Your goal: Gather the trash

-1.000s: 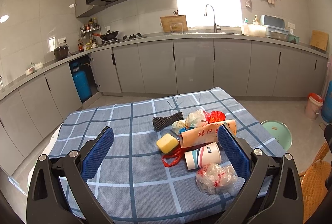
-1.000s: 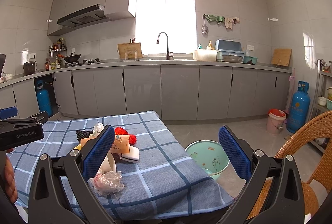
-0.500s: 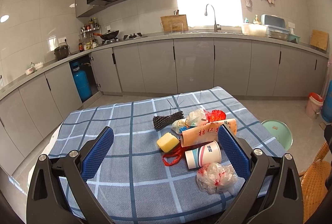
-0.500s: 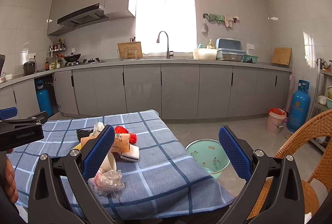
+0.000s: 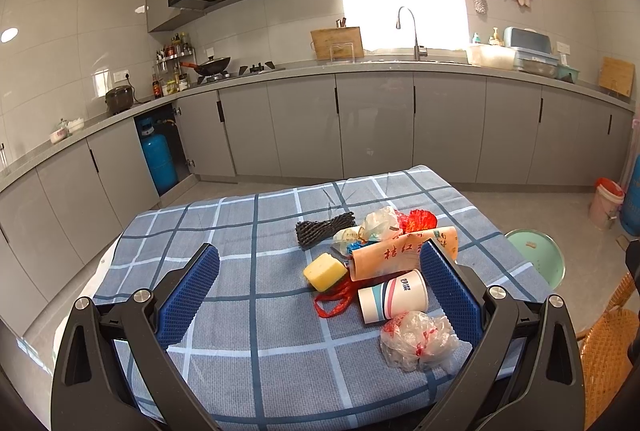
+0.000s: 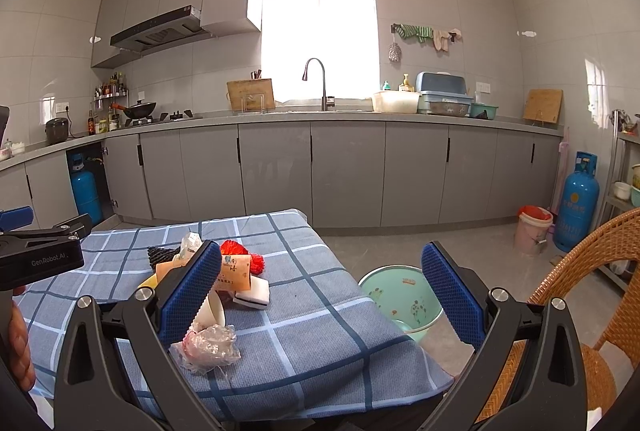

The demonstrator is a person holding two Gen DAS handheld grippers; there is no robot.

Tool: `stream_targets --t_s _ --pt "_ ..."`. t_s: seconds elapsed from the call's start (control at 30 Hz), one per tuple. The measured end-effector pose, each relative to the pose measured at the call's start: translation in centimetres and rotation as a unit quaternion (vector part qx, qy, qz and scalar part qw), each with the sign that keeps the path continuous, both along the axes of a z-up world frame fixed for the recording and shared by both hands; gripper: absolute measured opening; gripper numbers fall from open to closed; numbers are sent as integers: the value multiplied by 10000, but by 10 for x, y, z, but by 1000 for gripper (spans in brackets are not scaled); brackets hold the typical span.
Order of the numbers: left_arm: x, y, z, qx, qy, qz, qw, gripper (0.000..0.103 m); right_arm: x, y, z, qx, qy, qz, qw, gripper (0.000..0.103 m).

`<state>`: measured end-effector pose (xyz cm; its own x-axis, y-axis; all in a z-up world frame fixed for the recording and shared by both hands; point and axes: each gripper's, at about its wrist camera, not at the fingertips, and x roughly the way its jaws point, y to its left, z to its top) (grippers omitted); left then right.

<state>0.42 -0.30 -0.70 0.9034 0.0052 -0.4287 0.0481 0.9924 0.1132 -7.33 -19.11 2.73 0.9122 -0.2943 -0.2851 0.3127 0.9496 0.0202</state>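
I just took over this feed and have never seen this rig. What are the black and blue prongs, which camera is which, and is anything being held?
No robot arm here: a person holds a two-finger gripper in each hand, each carrying a fisheye camera looking along its fingers. The prongs are those fingers. One view shows the left gripper, the other the right gripper; both are open and hold nothing. On the checked tablecloth lies trash: a paper cup, a crumpled plastic bag, a yellow sponge, an orange wrapper. A green basin stands on the floor beside the table.
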Motion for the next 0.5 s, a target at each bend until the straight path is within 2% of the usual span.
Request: stream_targets --t_s 0.5 --pt "5 5 -9 97 86 72 9999 99 2 3 -13 27 80 13 10000 98"
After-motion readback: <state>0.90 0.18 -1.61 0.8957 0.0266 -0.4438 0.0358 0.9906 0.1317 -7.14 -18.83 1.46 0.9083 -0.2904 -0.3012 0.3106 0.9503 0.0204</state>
